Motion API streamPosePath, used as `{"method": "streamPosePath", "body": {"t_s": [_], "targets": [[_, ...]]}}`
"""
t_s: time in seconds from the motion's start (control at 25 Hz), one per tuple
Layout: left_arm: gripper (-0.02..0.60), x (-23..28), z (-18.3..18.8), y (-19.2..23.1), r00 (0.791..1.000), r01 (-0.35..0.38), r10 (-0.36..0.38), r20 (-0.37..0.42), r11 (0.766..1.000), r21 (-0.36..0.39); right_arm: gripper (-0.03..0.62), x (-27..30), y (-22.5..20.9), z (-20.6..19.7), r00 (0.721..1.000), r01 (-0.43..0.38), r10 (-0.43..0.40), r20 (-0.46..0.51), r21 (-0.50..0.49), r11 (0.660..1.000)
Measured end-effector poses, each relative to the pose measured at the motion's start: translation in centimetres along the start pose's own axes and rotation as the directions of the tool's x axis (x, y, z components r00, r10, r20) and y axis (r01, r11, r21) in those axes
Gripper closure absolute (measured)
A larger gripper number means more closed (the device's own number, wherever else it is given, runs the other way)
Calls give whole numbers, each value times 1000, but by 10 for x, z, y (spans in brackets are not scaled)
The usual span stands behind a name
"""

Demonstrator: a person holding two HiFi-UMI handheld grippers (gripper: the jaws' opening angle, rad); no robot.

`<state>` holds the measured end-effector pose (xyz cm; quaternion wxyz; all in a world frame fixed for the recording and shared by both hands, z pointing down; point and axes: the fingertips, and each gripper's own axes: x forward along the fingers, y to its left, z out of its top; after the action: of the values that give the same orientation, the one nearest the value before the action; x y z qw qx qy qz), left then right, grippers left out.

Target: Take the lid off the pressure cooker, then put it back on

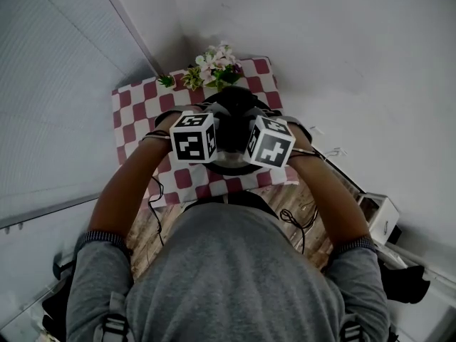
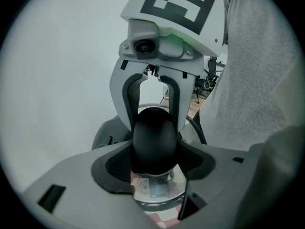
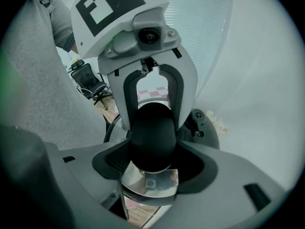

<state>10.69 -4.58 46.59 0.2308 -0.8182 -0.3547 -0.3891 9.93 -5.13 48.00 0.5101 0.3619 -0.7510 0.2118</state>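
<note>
Site: checkered table (image 1: 135,112) at upper centre of the head view, flowers (image 1: 214,66) at its far edge.
Task thing: pressure cooker (image 1: 231,164) at mid-frame on the table, dark lid (image 1: 239,104) on top, mostly hidden behind the two marker cubes.
Left gripper (image 2: 155,151): jaws narrowed and clamped on a black handle (image 2: 153,128) at the centre of its view. Steel body (image 2: 155,190) with a label sits just below.
Right gripper (image 3: 153,151): faces the left one, jaws likewise closed around the black handle, with shiny steel beneath it.
Grip note: both grippers take the same rounded black piece from opposite sides.
Step in hand: probably the first one, lifting the lid off. Cannot tell whether the lid is seated or already free of the rim.
Next move calls for: a level, matched rise of both hands, then setting the lid back squarely on the rim.
Risk: uneven pull tilts the lid or drags the pot.
</note>
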Motion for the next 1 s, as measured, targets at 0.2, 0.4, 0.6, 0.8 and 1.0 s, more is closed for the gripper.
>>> {"method": "streamPosePath", "body": {"t_s": [0.2,0.4,0.6,0.8,1.0], "targets": [[279,-19,-16,-11,1000,-31,31,-4,999,-26,303,5,11,24,1000,-6,7,15,-44,999],[279,-39,-36,-25,997,-75,74,-17,995,-69,303,13,26,51,1000,-21,24,20,-102,995],[279,-59,-62,-37,993,-112,108,-36,987,-113,303,25,38,81,999,-41,45,23,-153,987],[279,-74,-89,-48,989,-146,139,-54,976,-159,303,41,50,108,997,-66,72,22,-206,976],[279,-90,-114,-59,983,-182,173,-65,962,-205,303,55,60,133,996,-83,92,21,-258,963]]}}
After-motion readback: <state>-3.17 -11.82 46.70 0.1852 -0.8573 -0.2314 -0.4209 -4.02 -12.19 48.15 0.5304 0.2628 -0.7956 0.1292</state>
